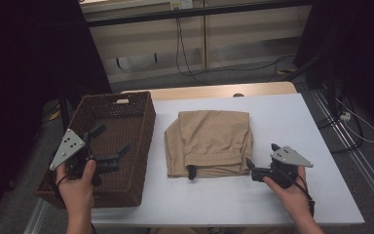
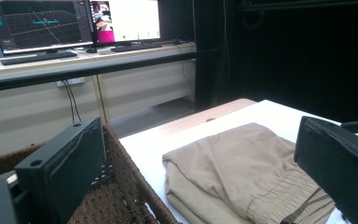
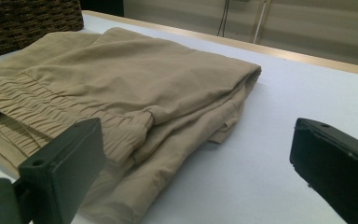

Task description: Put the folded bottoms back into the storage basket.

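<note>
The folded khaki trousers [image 1: 208, 143] lie flat on the white bench [image 1: 282, 122], squared up in several layers, with the elastic waistband turned toward the person. That suggests the folding is finished. What seems left is the move into the wicker basket [image 1: 141, 146], which stands just beside the trousers with nothing seen in it.

The right tool [image 1: 250, 168] rests low on the bench with its jaws spread and nothing between them. In the right gripper view the trousers [image 3: 121, 88] lie just ahead of it and toward its left jaw, the near corner of the fold close to that jaw but not gripped.

The left tool [image 1: 108, 146] hangs above the basket, also spread and empty. In the left gripper view the basket rim [image 2: 130, 177] runs between its jaws and the trousers [image 2: 242, 172] sit beyond, toward the right jaw.

So the lift has not begun: neither tool touches the cloth, and both would have to close on the bundle's edges before it can go across.
</note>
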